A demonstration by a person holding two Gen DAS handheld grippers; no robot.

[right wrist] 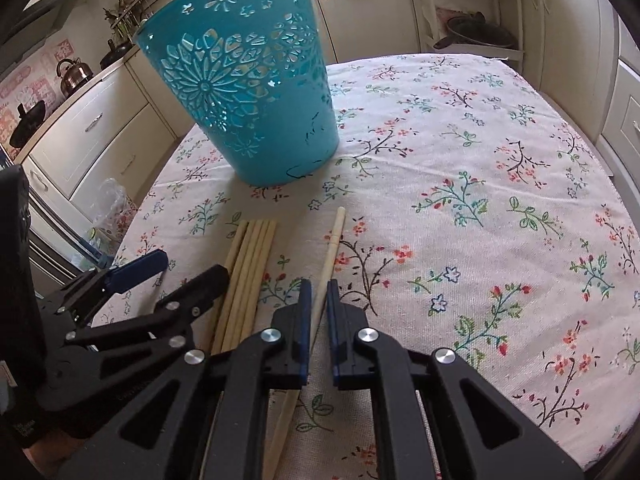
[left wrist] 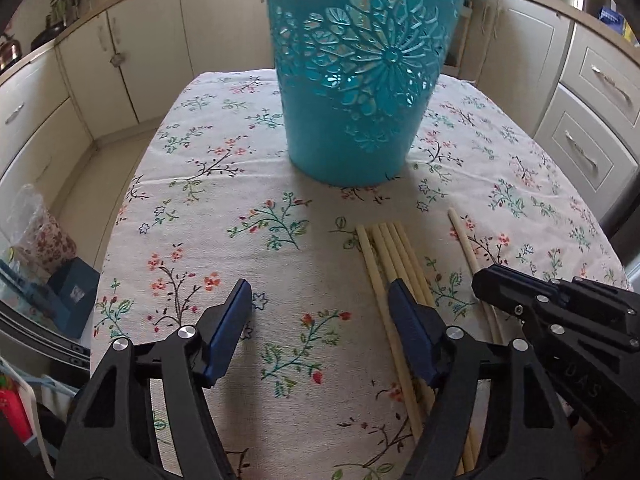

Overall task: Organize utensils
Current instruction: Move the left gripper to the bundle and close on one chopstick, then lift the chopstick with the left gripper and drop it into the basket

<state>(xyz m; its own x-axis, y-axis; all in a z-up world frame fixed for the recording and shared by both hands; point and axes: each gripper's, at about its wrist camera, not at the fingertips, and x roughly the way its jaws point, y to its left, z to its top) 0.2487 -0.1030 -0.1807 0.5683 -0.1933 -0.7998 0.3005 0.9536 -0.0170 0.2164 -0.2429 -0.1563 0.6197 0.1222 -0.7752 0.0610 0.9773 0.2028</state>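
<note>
A teal perforated bucket (left wrist: 352,80) stands upright on the floral tablecloth (left wrist: 224,200); it also shows in the right wrist view (right wrist: 244,92). Several pale wooden chopsticks (left wrist: 396,264) lie bundled in front of it, and one chopstick (left wrist: 466,240) lies apart to the right. My left gripper (left wrist: 320,296) is open and empty, with its right finger over the bundle (right wrist: 248,264). My right gripper (right wrist: 317,300) has its jaws closed around the single chopstick (right wrist: 334,236), low over the cloth. The right gripper shows in the left wrist view (left wrist: 486,280).
Cream kitchen cabinets (left wrist: 120,56) ring the table. A plastic bag and blue box (left wrist: 44,256) sit off the table's left edge. A kettle (right wrist: 74,72) and pans stand on the left counter. The tablecloth (right wrist: 480,200) stretches to the right.
</note>
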